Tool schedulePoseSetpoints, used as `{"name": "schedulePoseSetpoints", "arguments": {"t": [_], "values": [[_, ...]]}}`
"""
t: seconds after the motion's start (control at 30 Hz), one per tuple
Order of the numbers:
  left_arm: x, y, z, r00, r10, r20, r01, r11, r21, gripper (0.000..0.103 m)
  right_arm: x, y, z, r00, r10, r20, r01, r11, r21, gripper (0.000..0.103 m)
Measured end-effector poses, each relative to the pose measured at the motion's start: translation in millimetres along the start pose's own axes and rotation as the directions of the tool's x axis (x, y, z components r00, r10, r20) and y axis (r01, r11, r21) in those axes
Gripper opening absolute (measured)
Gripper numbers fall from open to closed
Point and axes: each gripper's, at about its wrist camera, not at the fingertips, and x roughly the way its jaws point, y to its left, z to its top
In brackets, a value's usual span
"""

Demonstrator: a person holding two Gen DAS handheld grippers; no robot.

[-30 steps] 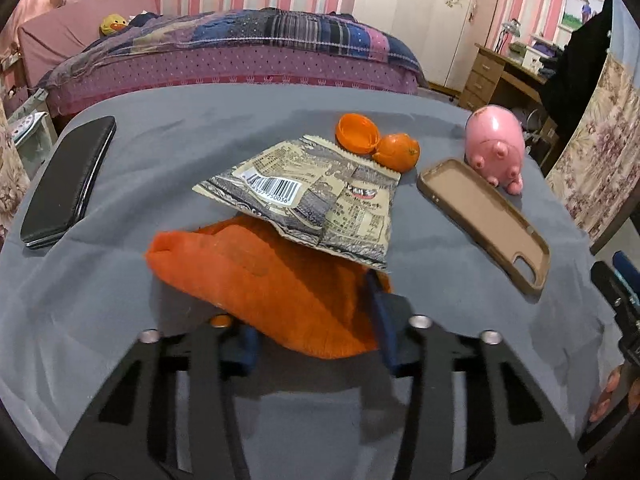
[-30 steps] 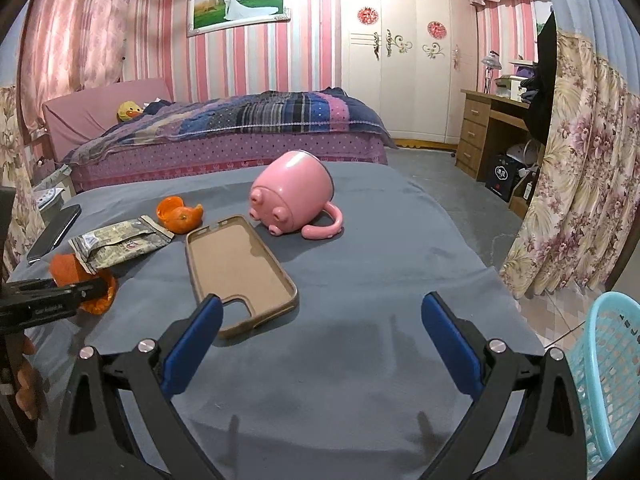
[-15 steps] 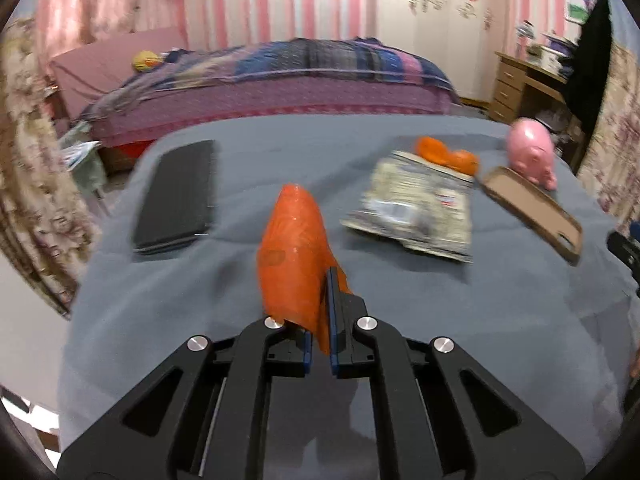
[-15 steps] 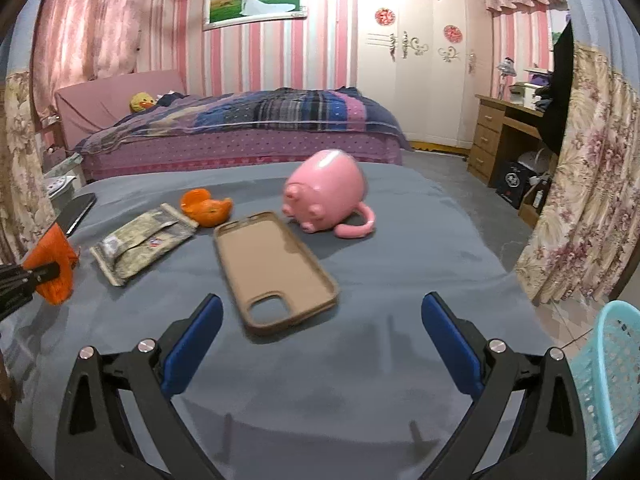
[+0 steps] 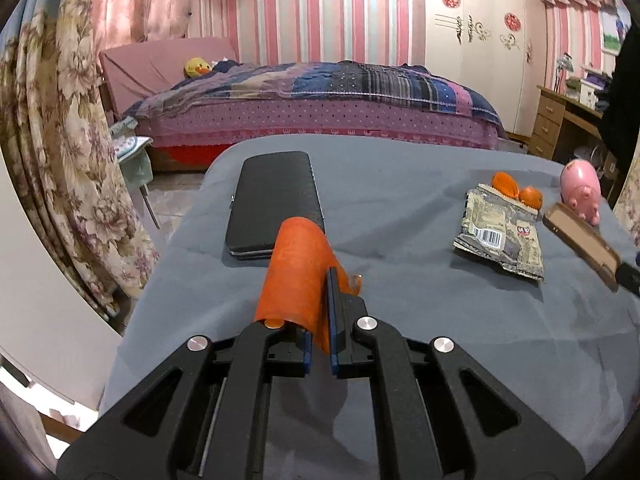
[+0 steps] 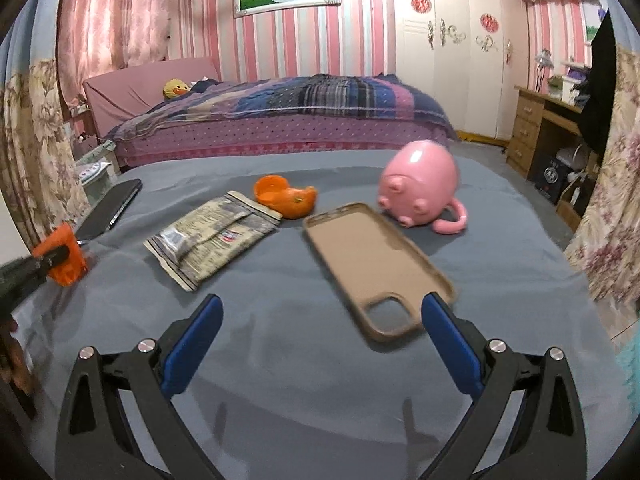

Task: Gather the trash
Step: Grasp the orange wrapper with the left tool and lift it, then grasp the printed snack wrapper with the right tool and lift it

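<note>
Orange peel [image 5: 296,276] is being gripped by the left gripper [image 5: 319,344], jaws clenched on one edge, peel lifted clear of the grey bench [image 5: 440,320]. Right gripper [image 6: 320,344] is being held with jaws spread wide, nothing between them, over the bench near the phone case [image 6: 372,268]. Remaining trash is lying on the bench: snack wrapper [image 6: 212,240], and beside it more peel pieces [image 6: 286,198]. Peel is judged light, bendy, tearable: an edge pinch is sufficing. Wrapper is judged thin, crinkly, slippery; best pinched at a raised corner.
</note>
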Motion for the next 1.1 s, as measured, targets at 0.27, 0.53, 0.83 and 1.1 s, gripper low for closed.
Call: {"name": "schedulePoseSetpoints", "arguments": {"t": [0.27, 0.53, 0.83, 1.1], "values": [[7, 17, -1, 0.999, -0.026, -0.03, 0.023, 0.996, -0.086, 0.004, 37, 45, 24, 0.998, 0.038, -0.046, -0.04, 0.998, -0.043, 0.097], [7, 17, -2, 0.999, -0.031, -0.031, 0.028, 0.996, -0.085, 0.004, 81, 87, 31, 0.99, 0.025, -0.137, -0.04, 0.994, -0.106, 0.09], [9, 19, -2, 0.999, -0.034, -0.039, 0.03, 0.995, -0.097, 0.004, 105, 102, 32, 0.971, 0.082, -0.223, -0.11, 0.987, -0.118, 0.052], [9, 22, -3, 0.998, -0.038, -0.041, 0.033, 0.993, -0.113, 0.004, 80, 103, 22, 0.977, 0.132, -0.167, -0.158, 0.975, -0.154, 0.023]]}}
